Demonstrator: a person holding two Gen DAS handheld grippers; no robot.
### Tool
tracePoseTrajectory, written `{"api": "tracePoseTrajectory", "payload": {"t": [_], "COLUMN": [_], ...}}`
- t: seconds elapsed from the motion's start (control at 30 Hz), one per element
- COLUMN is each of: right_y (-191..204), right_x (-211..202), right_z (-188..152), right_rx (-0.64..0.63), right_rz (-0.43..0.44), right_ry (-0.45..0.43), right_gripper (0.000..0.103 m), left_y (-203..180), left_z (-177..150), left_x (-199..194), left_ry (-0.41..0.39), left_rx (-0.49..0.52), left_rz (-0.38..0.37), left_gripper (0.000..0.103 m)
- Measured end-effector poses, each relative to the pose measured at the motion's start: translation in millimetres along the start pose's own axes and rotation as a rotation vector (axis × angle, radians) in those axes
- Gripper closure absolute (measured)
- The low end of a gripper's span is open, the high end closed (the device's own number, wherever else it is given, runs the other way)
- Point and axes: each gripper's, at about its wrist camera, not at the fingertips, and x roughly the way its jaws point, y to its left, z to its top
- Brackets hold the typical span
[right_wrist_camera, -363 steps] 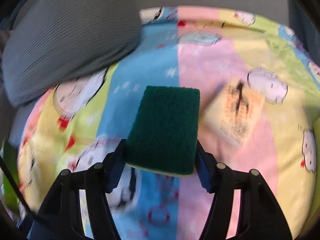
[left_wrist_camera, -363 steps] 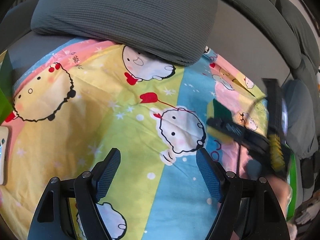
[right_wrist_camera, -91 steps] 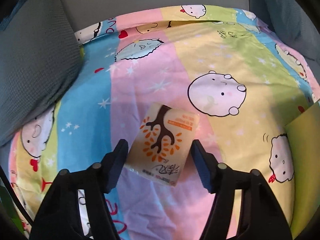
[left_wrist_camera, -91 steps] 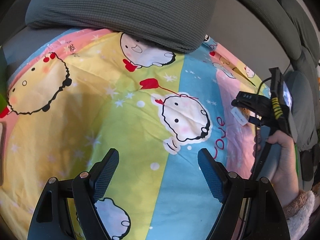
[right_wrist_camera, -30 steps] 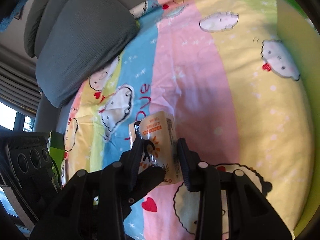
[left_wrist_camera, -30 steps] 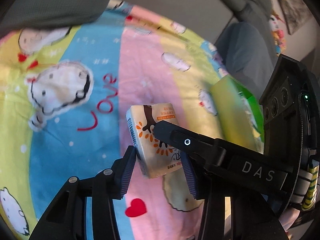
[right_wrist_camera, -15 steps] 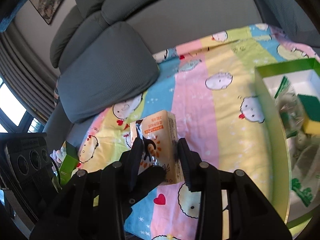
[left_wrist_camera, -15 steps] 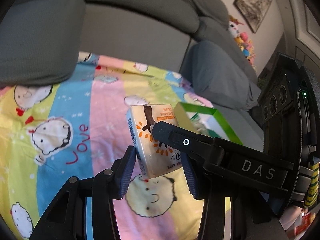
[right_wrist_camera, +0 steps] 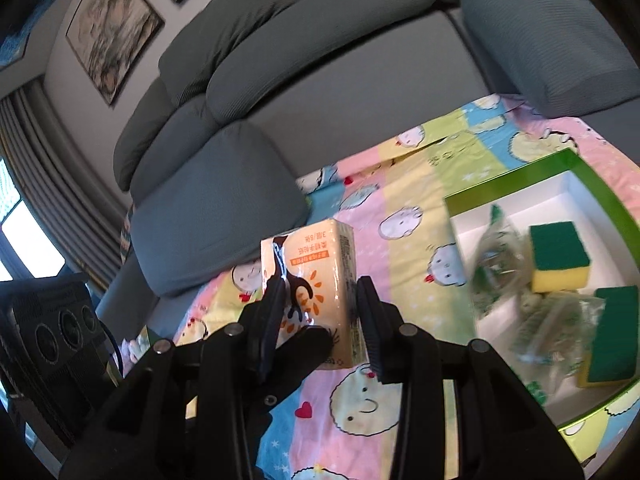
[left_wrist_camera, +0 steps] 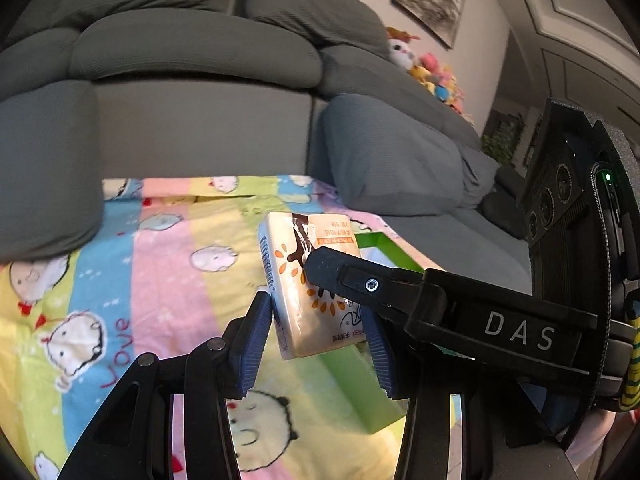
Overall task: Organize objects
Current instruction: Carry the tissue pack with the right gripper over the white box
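Clamping one tissue pack (left_wrist_camera: 308, 280) together, left gripper (left_wrist_camera: 316, 344) and right gripper (right_wrist_camera: 320, 316) hold it above the cartoon blanket (left_wrist_camera: 160, 248)

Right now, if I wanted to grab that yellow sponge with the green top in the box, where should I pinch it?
Probably pinch the sponge across its two short sides, coming straight down from above. It lies flat, green side up, in the green-rimmed box, so the top is open. The crinkly bag sits close on one side, so slip a finger in there carefully.
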Motion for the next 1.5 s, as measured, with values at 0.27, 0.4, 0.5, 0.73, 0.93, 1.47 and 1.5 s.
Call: {"api": "tracePoseTrajectory", "payload": {"t": [0.27,0.4,0.5,0.73,0.93,1.47,1.5], "right_y": [-35,-52,-65,-93,-114,-153,-155], "right_x": [-31,-45,-51,-63,-69,-59,-57], "right_z": [4,4,3,0,-4,-11,-11], "right_rx": [0.089,0.127,0.167,0.234,0.289,0.394,0.398], "right_rz": [-0.031,-0.064,-0.072,-0.115,-0.158,-0.268,-0.275], "right_ry": [-0.076,-0.103,-0.113,-0.129,-0.131,-0.072,-0.065], "right_gripper": [0.065,0.065,0.064,0.063,0.063,0.062,0.062], "left_y": [-42,-58,-69,-92,-105,-109,-109], "left_z": [5,5,5,2,-3,-20,-21], "left_x": [22,34,43,64,81,124,126], "left_ry": [0.014,0.037,0.053,0.095,0.134,0.237,0.244], "left_rx": [0.1,0.124,0.148,0.18,0.195,0.152,0.149], "left_rz": [-0.034,-0.071,-0.084,-0.122,-0.159,-0.219,-0.218], "left_gripper": [0.056,0.056,0.056,0.056,0.056,0.056,0.056]}}
